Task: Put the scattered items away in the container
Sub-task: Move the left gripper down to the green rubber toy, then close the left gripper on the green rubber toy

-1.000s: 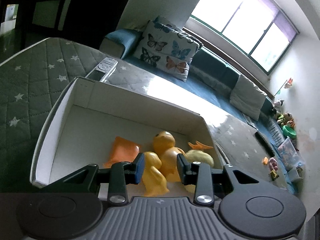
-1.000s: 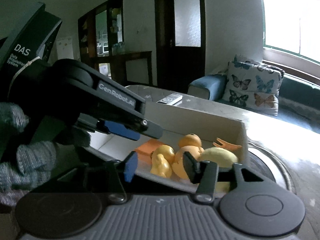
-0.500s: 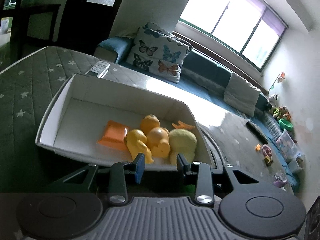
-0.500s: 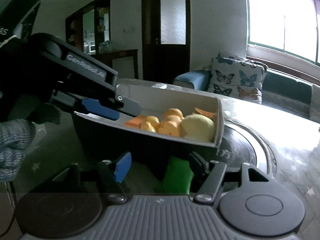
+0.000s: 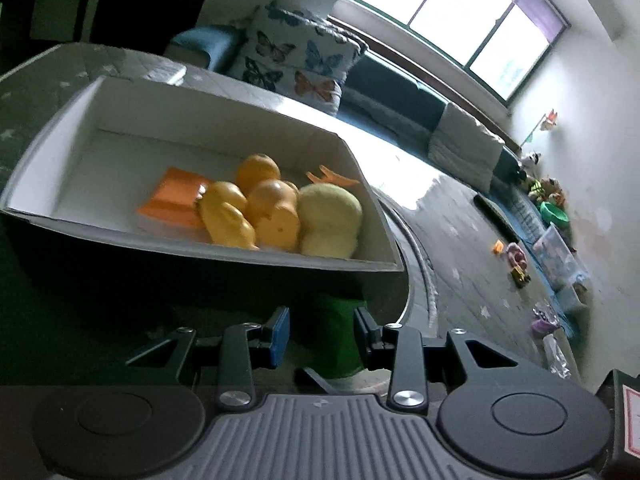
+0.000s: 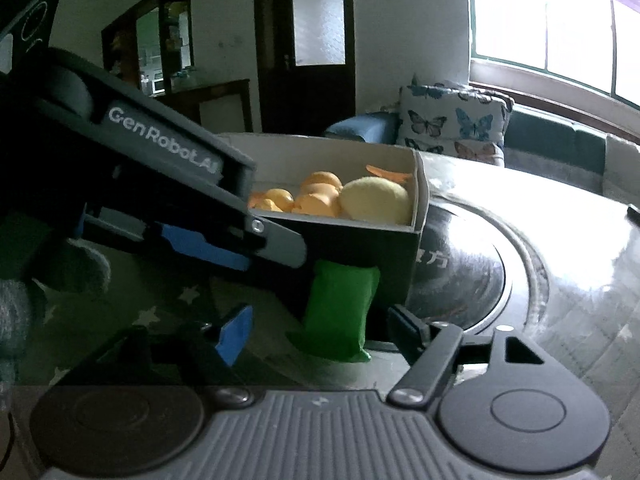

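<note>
Two views cover the same white-lined box (image 5: 120,120), but each shows something the other cannot. The left wrist view looks down into it and shows an orange flat piece (image 5: 176,196), two yellow-orange toy ducks (image 5: 228,220) pressed together, a pale yellow-green plush fruit (image 5: 328,220) against the right wall, and a small orange piece (image 5: 328,176) behind it. The right wrist view sees the box (image 6: 416,184) only from the side, its dark outer wall facing the camera, with the contents showing just above the rim. That view alone shows the left tongs (image 6: 224,248) from outside, their blue pads low against the box's near side. A green soft item (image 6: 336,316) stands on the bench (image 6: 560,280) touching the box's near wall, outside it. The right tongs (image 6: 316,336) are spread wide, one finger either side of the green item, not touching it. In the left wrist view the left tongs (image 5: 322,332) are apart, with the green item (image 5: 340,336) seen between them and no contact visible. A butterfly cushion (image 5: 296,56) rests on the sofa beyond.
</note>
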`<state>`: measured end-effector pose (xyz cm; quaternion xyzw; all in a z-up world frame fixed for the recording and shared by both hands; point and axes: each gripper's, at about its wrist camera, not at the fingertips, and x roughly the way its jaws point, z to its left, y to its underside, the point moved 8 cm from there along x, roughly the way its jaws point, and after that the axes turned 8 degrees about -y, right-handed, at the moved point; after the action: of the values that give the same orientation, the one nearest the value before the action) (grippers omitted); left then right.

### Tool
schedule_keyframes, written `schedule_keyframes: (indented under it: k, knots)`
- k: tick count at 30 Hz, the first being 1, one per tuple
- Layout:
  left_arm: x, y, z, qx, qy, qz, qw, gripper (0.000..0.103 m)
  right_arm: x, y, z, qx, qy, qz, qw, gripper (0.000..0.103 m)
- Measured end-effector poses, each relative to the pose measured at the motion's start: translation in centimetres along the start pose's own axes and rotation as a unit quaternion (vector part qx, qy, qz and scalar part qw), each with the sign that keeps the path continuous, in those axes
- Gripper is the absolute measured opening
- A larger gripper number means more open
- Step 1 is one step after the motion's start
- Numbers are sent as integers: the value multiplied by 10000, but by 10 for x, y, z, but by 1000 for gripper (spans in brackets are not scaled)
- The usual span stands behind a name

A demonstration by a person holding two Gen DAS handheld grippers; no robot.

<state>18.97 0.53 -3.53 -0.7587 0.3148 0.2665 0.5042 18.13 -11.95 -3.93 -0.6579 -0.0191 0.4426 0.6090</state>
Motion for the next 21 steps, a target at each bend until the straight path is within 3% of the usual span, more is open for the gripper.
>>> schedule_keyframes:
  k: [9, 15, 21]
  knots:
    - [23, 3, -4, -146, 160, 301, 9993, 38, 11, 6, -6, 187, -52, 49, 9998, 61]
    - [33, 4, -3, -249, 204, 397, 9987, 38, 13, 8, -8, 241, -90, 71, 9996, 49]
    - [33, 5, -1, -315, 264, 414, 9983, 37, 11, 7, -7, 332, -97, 53, 9994, 46]
